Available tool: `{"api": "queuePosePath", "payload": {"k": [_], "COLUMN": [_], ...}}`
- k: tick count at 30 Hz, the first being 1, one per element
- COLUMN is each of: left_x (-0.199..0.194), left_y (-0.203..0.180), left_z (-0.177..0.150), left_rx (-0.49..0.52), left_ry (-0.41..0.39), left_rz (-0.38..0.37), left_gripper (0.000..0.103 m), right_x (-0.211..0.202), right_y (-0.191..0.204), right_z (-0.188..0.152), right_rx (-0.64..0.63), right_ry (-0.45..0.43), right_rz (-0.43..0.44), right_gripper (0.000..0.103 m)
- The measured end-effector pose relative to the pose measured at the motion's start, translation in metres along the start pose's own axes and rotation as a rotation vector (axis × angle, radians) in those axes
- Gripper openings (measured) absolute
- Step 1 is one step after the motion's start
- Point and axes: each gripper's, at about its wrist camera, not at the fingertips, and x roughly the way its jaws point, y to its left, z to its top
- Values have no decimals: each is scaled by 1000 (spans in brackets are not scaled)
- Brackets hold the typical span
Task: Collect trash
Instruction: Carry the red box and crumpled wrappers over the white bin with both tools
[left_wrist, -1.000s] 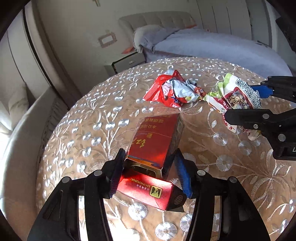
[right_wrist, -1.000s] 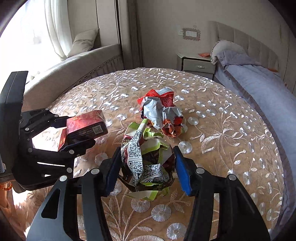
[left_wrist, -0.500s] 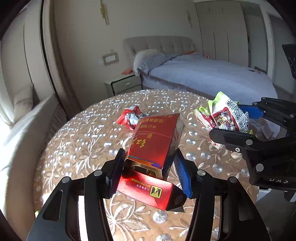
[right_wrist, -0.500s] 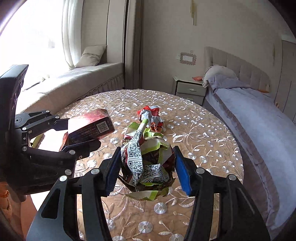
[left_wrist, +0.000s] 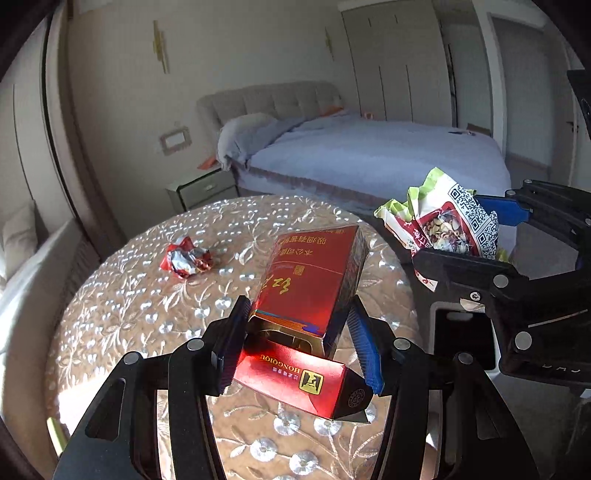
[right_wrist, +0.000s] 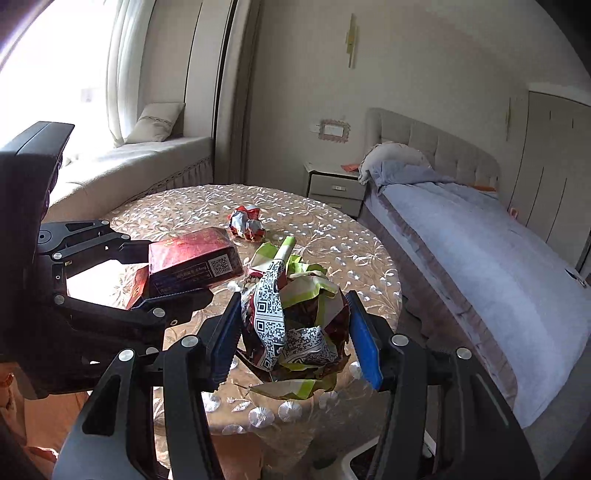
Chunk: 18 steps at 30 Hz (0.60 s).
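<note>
On the far left of the right wrist view, a window seat (right_wrist: 122, 166) with a cushion (right_wrist: 157, 122) is being lit by strong daylight. The round tabletop (left_wrist: 122, 295), covered with a cloth of silver flowers, is being seen below both grippers.

The red cigarette box (left_wrist: 310, 280) is being held by the left gripper (left_wrist: 299, 343), whose pads are being pressed against the two sides of the box near its open end. The lid flap of the box is being left hanging open toward the camera. The box is being kept in the air above the tabletop and is not touching it. In the right wrist view the same box (right_wrist: 192, 262) is being shown on the left, clamped in the black fingers.

A crumpled red and silver wrapper (left_wrist: 186, 256) is being left alone on the tabletop, well apart from both grippers; in the right wrist view it (right_wrist: 246, 223) is lying beyond the held things.

The crumpled snack bag (right_wrist: 291, 325), green and white with printed QR codes, is being held by the right gripper (right_wrist: 291, 332), with the blue pads closed on its two sides. It is being held above the near edge of the tabletop. In the left wrist view the bag (left_wrist: 443, 221) is being seen on the right, beyond the edge of the tabletop.

On the right, a bed (right_wrist: 480, 258) with a blue-grey cover and a small nightstand (right_wrist: 334, 188) are being seen against the wall.
</note>
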Motion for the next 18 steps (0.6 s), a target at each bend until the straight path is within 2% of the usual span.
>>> {"api": "queuePosePath", "payload": {"k": [12,18], "left_x": [39,74], "left_y": [-100,-150], "left_z": [3,-6], "left_rx": [119,206], "left_ry": [40,98], "left_rz": [-149,-223], "left_gripper": [53,53], "right_x": [-34,-34], "right_y": [-66,-103], "right_z": [-61,-101], "right_rx": [121,179], "right_ry": [71,129], "right_rz": [-123,-151], "right_gripper": [56,56]}}
